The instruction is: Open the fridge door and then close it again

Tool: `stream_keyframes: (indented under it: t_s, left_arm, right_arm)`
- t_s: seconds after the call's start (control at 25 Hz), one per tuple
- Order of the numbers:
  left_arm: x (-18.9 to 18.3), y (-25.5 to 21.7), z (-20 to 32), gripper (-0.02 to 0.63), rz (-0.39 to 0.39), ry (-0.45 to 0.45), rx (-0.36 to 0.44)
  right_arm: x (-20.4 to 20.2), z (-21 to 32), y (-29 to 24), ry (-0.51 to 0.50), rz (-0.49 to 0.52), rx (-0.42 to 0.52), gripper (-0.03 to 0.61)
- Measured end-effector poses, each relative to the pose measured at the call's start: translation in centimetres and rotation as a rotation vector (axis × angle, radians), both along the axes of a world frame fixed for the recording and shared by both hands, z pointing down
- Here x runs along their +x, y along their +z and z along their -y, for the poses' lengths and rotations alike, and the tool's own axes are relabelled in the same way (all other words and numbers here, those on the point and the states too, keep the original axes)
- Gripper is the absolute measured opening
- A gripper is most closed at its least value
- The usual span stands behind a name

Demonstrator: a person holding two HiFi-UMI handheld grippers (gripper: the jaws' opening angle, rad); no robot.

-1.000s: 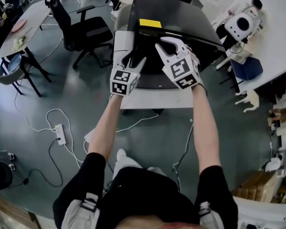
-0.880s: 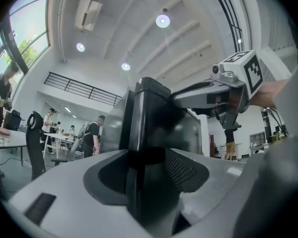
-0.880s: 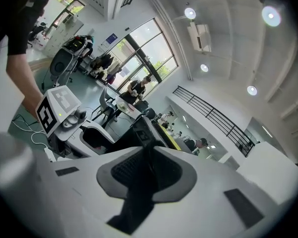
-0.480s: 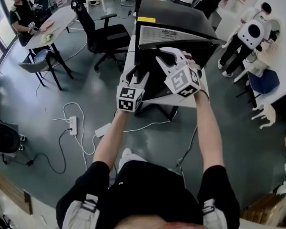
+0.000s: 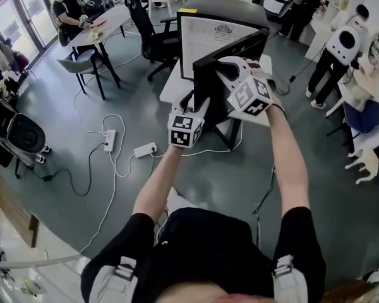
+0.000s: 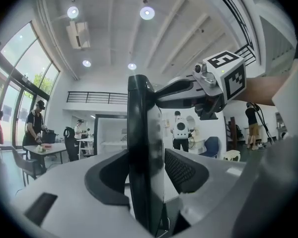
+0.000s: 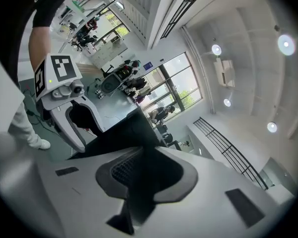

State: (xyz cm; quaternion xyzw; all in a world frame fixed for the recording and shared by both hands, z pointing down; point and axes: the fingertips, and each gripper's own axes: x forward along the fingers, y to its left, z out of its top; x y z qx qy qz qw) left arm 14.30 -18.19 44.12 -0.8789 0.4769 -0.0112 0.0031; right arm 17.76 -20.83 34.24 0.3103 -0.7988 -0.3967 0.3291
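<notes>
A black mini fridge (image 5: 224, 11) stands on a white table (image 5: 169, 88). Its door (image 5: 218, 84) is swung out, and the white inside (image 5: 211, 40) shows. My left gripper (image 5: 192, 103) is shut on the door's outer edge (image 6: 144, 148), lower down. My right gripper (image 5: 226, 65) is shut on the door's top edge (image 7: 139, 143), and its jaws have just been closing a little on it. The left gripper view (image 6: 146, 170) shows the right gripper's marker cube above the door. In the right gripper view (image 7: 141, 182) the pads press on the dark door edge.
A black office chair (image 5: 153, 27) stands left of the fridge. Behind it is a long table (image 5: 107, 21) with a seated person. Power strips (image 5: 110, 141) and cables lie on the floor at left. People stand at the right (image 5: 341, 43). A wheeled machine (image 5: 12, 134) sits far left.
The door has swung out from the fridge, and the white inside now shows. Both grippers have gone with it while holding its edges.
</notes>
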Motion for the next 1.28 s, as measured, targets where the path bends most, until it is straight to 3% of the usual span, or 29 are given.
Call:
stream_keyframes:
  t_s: [0.16,0.6,0.8,0.96,1.12,1.2,1.28]
  left_arm:
    - [4.6,1.0,-5.3,0.212,0.057,0.024,-0.033]
    - [17.0,0.0,-12.6,0.212,0.143,0.227,-0.049]
    - [17.8,-0.6,-14.1,0.209,0.054,0.286,-0.082]
    - [15.7,-2.9,-15.9,0.19,-0.1,0.215,-0.07]
    - [15.1,-3.5,-17.1,0.068,-0.072,0.169,0.014]
    - [14.2,-3.5,-17.3,0.012,-0.081,0.137,0.03]
    - [13.0,-3.2,-17.2,0.002,-0.099,0.096,0.021]
  right_arm:
    - [4.3,-4.2,0.7,0.025,-0.019,-0.017,0.04]
    - [15.5,-9.9,-0.4,0.241,0.131,0.004,0.009]
    - [17.2,-10.8,0.0,0.341,0.395,-0.044,0.0]
    - [17.7,-13.5,0.1,0.366,0.758,-0.096,0.0]
    - [19.9,-16.6,2.3,0.444,1.142,-0.153,-0.003]
    - [20.2,-17.9,4.6,0.489,1.213,-0.181,-0.005]
    - [20.0,-18.6,7.5,0.535,1.184,-0.203,-0.005]
